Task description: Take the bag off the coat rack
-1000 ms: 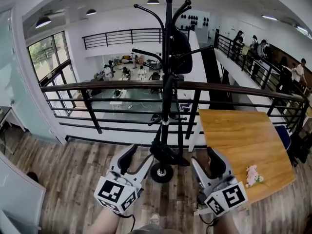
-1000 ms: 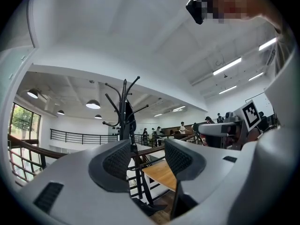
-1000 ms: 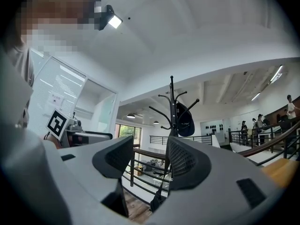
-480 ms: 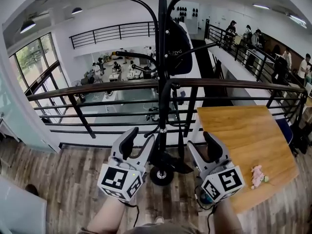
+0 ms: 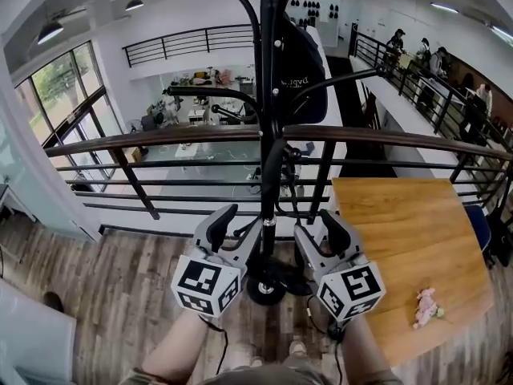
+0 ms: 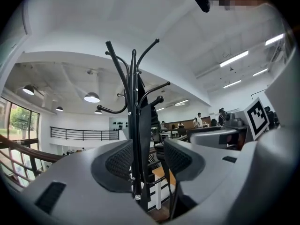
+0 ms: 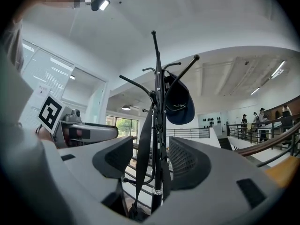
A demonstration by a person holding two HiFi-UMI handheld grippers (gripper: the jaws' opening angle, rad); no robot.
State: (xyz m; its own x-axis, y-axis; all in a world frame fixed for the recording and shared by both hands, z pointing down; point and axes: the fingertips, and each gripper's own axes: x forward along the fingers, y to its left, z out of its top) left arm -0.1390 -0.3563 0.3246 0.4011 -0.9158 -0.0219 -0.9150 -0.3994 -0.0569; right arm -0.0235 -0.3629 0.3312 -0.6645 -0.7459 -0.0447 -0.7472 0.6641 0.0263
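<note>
Head view: I am holding the left hand-held gripper (image 5: 236,227) and right hand-held gripper (image 5: 319,233) open, empty; the bag (image 5: 303,62) is hanging on the coat rack (image 5: 268,95), untouched.

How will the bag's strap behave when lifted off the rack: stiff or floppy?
Likely floppy: the strap hangs slack down the coat rack. The bag would probably swing once freed, since it dangles low near the base.

Jaws of right gripper (image 7: 151,162) stood apart. Pole of coat rack (image 7: 157,139) rose in line with the gap, farther off. A dark bag (image 7: 179,106) hung from an upper hook, right of pole; a black strap (image 7: 143,152) hung down alongside the pole on its left
</note>
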